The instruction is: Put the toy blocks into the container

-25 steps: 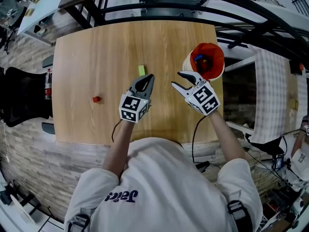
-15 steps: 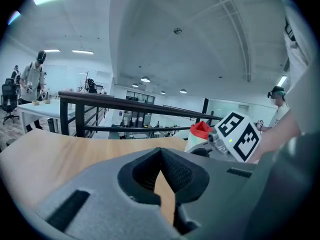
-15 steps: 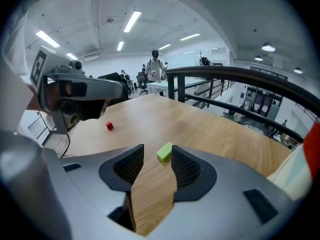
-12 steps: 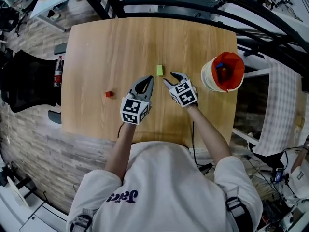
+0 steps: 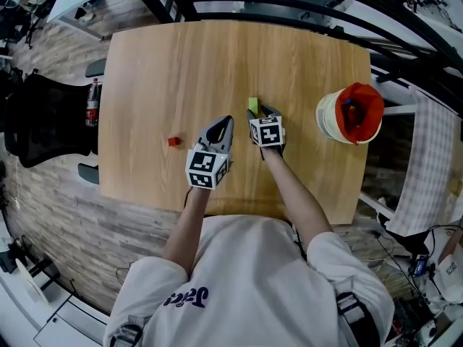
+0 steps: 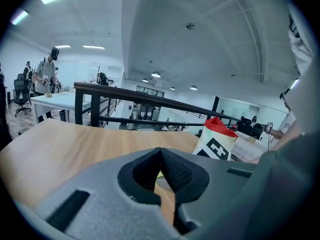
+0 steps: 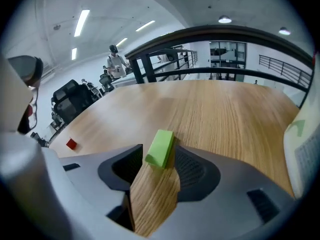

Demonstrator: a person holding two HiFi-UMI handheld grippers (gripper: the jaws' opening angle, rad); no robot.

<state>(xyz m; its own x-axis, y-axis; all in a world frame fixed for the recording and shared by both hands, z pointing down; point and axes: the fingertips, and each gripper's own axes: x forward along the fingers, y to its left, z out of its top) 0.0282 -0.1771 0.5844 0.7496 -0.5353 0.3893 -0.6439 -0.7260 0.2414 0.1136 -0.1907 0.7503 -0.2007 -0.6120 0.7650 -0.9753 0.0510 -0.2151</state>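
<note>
The worktop (image 5: 217, 63) is bare across its far half and between the green block (image 5: 253, 105) and the bucket (image 5: 327, 119) at its right edge, leaving open room there. The left gripper (image 5: 226, 121) sits near the green block's left, crowding that side. The red block (image 5: 173, 142) lies alone further left, free all round. A black railing (image 5: 289, 9) borders the far edge.

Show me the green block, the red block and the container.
green block (image 7: 160, 148), right gripper view, top face.
red block (image 5: 173, 142), head view, centre.
container (image 5: 326, 118), head view, white outer wall.
</note>
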